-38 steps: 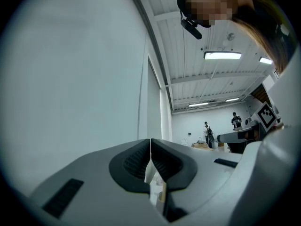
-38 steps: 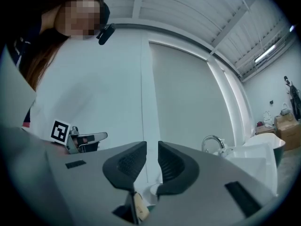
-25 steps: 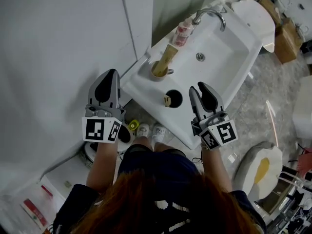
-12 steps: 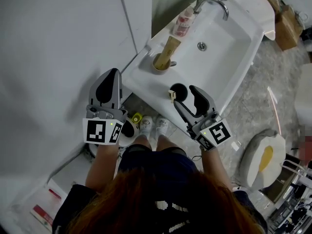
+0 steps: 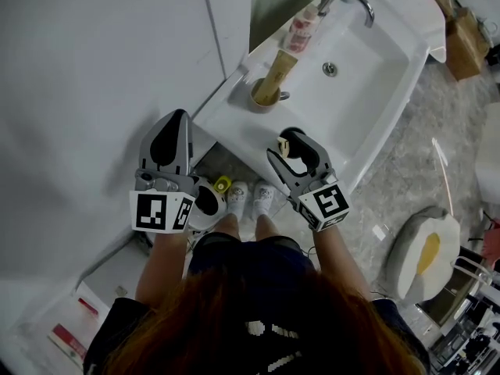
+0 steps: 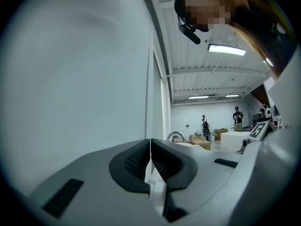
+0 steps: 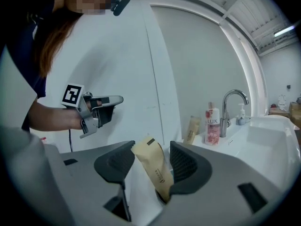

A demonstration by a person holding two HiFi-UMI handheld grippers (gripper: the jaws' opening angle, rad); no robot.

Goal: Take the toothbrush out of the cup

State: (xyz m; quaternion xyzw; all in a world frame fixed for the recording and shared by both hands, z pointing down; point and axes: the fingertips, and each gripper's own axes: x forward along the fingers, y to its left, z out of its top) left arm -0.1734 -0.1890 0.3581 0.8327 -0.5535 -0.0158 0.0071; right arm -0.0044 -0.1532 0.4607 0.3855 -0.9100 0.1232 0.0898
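Right gripper (image 5: 286,148) hangs over the near rim of the sink (image 5: 375,69). Its jaws are closing and not yet pressing, and the paper-wrapped toothbrush (image 7: 151,166) stands between the pads. That toothbrush leans in a dark cup (image 5: 294,133) on the sink's front ledge, on the side away from the tap (image 7: 233,105). Left gripper (image 6: 150,161) is shut with nothing in it, held off the sink's left edge, close to the wall.

The step in hand looks like the grasp itself. To do it well, I would centre the pads on the flat faces of the wrapper, clear above the cup's lip, so neither jaw catches the rim. I would then squeeze only until the paper is firmly pinched. The lift should probably follow the packet's own lean — a sideways pull could tip the light cup or drag it off the ledge. If the cup rises with the packet, the idle gripper could steady it.

Readable writing is scarce — a pink bottle (image 7: 212,125) beside the tap reads "LUX". The wrapper carries a dark tab and a line of small print that is too fine to read. A second tan packet (image 7: 192,129) farther along the sink's back ledge shows no legible text.
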